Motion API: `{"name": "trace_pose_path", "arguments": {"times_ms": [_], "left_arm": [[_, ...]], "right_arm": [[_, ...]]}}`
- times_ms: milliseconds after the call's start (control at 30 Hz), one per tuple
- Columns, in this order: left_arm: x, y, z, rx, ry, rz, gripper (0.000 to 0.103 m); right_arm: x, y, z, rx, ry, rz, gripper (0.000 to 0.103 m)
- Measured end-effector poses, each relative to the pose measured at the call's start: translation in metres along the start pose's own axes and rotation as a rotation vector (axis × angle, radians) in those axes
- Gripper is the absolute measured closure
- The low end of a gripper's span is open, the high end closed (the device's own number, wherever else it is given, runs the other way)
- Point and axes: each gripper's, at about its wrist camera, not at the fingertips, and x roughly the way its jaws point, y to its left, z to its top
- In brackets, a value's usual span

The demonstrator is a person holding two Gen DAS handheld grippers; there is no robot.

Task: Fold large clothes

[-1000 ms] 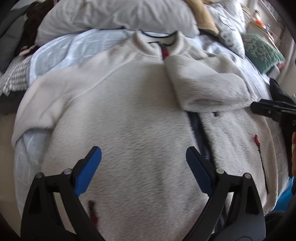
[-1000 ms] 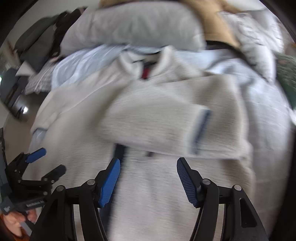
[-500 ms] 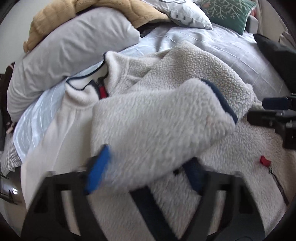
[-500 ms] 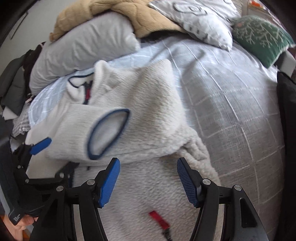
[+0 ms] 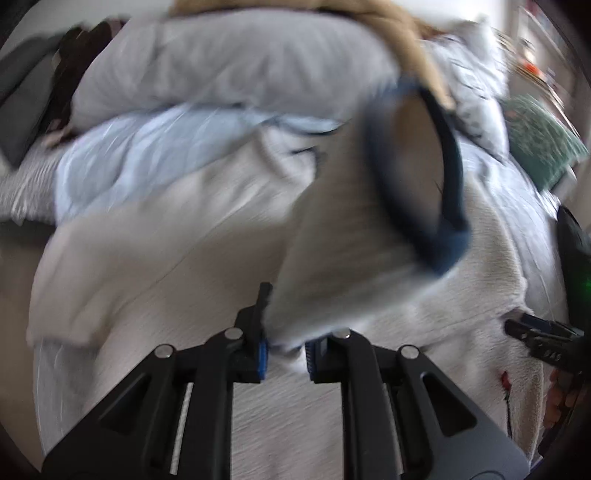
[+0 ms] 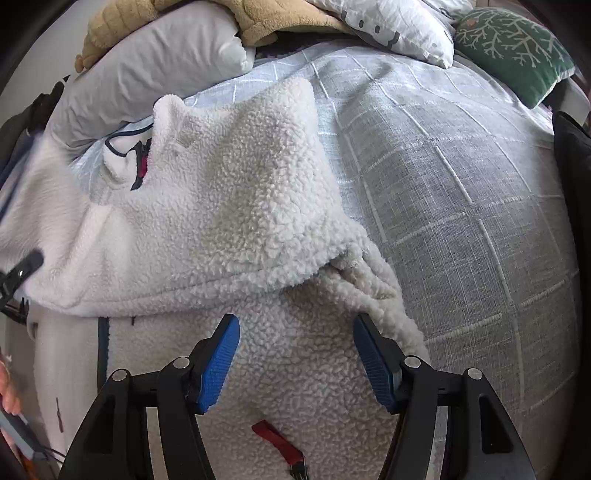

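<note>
A cream fleece jacket (image 6: 236, 206) lies front up on the bed, collar toward the pillows. My left gripper (image 5: 284, 354) is shut on the jacket's sleeve (image 5: 351, 266) and holds it lifted over the body; the navy-trimmed cuff (image 5: 417, 173) hangs open toward the camera. This view is blurred. My right gripper (image 6: 295, 354) is open and empty above the lower part of the jacket, near a red zipper pull (image 6: 277, 443). The folded shoulder (image 6: 280, 236) lies just ahead of it. The left gripper's tip (image 6: 22, 266) shows at the left edge of the right wrist view.
A grey checked bedspread (image 6: 461, 192) covers the bed to the right. A grey pillow (image 6: 155, 62), a tan blanket (image 6: 258, 18), a white patterned cushion (image 6: 399, 29) and a green cushion (image 6: 517, 44) are stacked at the head. A dark object (image 6: 572, 166) stands at the right edge.
My left gripper has closed on the sleeve and lifted it, swinging left over the jacket. My right gripper stays open and has shifted slightly toward the jacket's right side.
</note>
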Motion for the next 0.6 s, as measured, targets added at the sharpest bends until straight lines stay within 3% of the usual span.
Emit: {"name": "trace_pose_path", "arguments": {"times_ms": [33, 167, 200, 367, 533, 600], "left_arm": [[0.002, 0.015, -0.005, -0.03, 0.02, 0.007, 0.083], [0.013, 0.065, -0.039, -0.094, 0.138, 0.053, 0.042], [0.016, 0.075, -0.047, -0.094, 0.167, 0.068, 0.038], [0.013, 0.111, -0.061, -0.095, 0.179, 0.038, 0.037], [0.018, 0.124, -0.039, -0.124, 0.104, -0.053, 0.037], [0.036, 0.127, -0.026, -0.139, 0.113, -0.058, 0.037]], "right_arm": [[0.0, -0.001, -0.001, 0.001, 0.0, -0.001, 0.037], [-0.004, -0.001, -0.003, 0.003, 0.002, -0.006, 0.037], [-0.005, -0.002, -0.003, 0.003, 0.001, -0.007, 0.037], [-0.016, -0.004, -0.003, 0.007, -0.018, -0.012, 0.037], [-0.028, -0.006, 0.0, 0.028, -0.043, 0.003, 0.03], [-0.034, -0.007, 0.002, 0.041, -0.064, 0.005, 0.027]]}}
